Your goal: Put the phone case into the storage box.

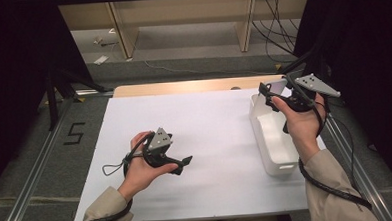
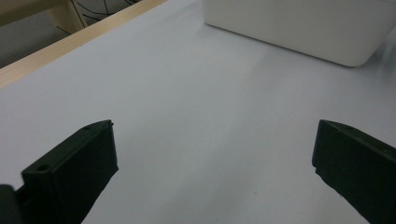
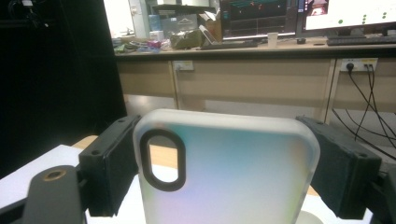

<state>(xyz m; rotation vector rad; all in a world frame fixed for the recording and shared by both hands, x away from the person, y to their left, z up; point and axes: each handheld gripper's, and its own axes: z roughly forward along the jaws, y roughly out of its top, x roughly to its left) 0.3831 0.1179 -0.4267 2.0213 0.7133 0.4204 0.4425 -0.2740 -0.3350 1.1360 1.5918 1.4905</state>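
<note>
At the left of the high view, the person's left hand [image 1: 144, 168] rests low on the white sheet covering the worktop [image 1: 205, 135], holding the left gripper [image 1: 185, 162] with its jaws pointing toward the right side of the sheet. In the left gripper view those two black jaws stand wide apart with nothing between them, only bare white sheet below, and the side wall of the white bin [image 2: 299, 28] lies well ahead of them. A strip of the wooden worktop edge shows along the far side of the sheet. Farther right, the white bin [image 1: 272, 137] sits at the right edge of the sheet, its long side running away from the person. Above its far end, the right hand [image 1: 304, 121] holds the right gripper [image 1: 278, 89] raised off the worktop. Its jaws are clamped on a phone case [image 3: 229, 172], frosted and translucent with a dark-rimmed oval camera cutout near its upper left corner; the case stands upright between the pads, one pad against each long edge. In the high view the phone case [image 1: 275, 85] shows as a pale panel just over the bin's far rim.
</note>
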